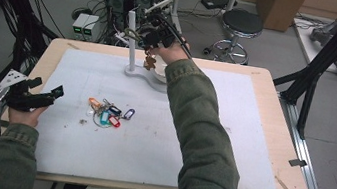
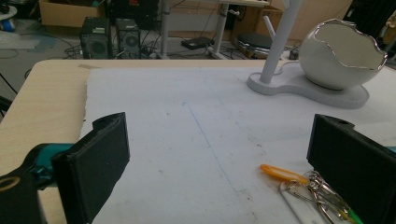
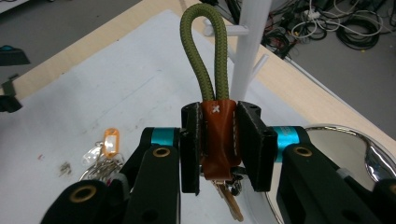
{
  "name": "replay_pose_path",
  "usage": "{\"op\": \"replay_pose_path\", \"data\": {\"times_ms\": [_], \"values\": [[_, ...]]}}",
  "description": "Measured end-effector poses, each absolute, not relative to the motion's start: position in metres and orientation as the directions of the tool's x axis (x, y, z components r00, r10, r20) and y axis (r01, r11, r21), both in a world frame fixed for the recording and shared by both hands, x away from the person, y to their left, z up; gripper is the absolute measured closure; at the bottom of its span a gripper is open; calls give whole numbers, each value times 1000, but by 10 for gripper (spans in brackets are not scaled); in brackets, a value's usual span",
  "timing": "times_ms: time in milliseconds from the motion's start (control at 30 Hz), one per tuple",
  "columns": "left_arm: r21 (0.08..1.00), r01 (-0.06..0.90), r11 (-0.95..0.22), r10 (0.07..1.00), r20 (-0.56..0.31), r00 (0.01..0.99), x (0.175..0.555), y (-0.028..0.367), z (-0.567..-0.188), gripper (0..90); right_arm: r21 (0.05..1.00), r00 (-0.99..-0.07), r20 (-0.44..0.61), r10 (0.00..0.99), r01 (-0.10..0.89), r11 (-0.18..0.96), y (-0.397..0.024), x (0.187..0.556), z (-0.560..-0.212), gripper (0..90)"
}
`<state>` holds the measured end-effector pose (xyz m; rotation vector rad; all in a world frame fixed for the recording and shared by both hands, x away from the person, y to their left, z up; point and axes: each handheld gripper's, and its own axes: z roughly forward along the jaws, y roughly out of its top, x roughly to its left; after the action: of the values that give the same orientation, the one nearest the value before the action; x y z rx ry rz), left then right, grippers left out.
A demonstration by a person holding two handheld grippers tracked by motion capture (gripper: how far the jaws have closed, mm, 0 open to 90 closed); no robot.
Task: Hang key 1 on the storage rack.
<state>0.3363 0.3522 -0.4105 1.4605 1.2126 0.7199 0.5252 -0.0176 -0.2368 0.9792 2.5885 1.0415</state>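
Leather key fob clamped in the right gripper beside the white peg stand

High view: the right gripper (image 1: 156, 42) holds the key fob (image 1: 150, 61) at the stand (image 1: 133, 44), fob hanging below the jaws; the left gripper (image 1: 37, 97) rests apart from the key pile (image 1: 108, 113). Left gripper view: its jaws stand released, wide apart, pile by the right-hand jaw, bowl (image 2: 341, 56) beyond. Right gripper view: jaws clenched on the brown fob (image 3: 218, 140) — long axis along them, green cord loop (image 3: 205, 56) pointing past the tips toward the stand's pegs, keys (image 3: 229, 196) trailing back.
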Motion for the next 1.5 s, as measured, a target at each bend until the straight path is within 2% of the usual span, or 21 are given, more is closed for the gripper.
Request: {"op": "replay_pose_path", "data": {"times_ms": [767,867,1067,1100,1200,1233,1500], "values": [[946,315,78,932,-181,314,337,354,-412,62,629,-747,19,665,526,573,-6,543,-262,705],[947,313,75,932,-178,316,337,354,-411,62,635,-739,48,671,541,551,-12,542,-263,657],[946,315,70,932,-174,317,337,353,-411,63,601,-698,16,716,579,551,-36,534,-259,214],[946,315,70,932,-174,317,337,353,-411,62,601,-698,16,716,579,551,-36,534,-259,214],[944,323,68,929,-178,323,337,352,-412,62,617,-678,17,735,586,526,-54,524,-249,39],[944,323,66,929,-176,325,337,352,-412,63,624,-676,18,736,583,520,-58,521,-247,8],[945,322,64,929,-174,326,337,350,-411,63,647,-658,27,753,585,488,-93,504,-241,8]]}}
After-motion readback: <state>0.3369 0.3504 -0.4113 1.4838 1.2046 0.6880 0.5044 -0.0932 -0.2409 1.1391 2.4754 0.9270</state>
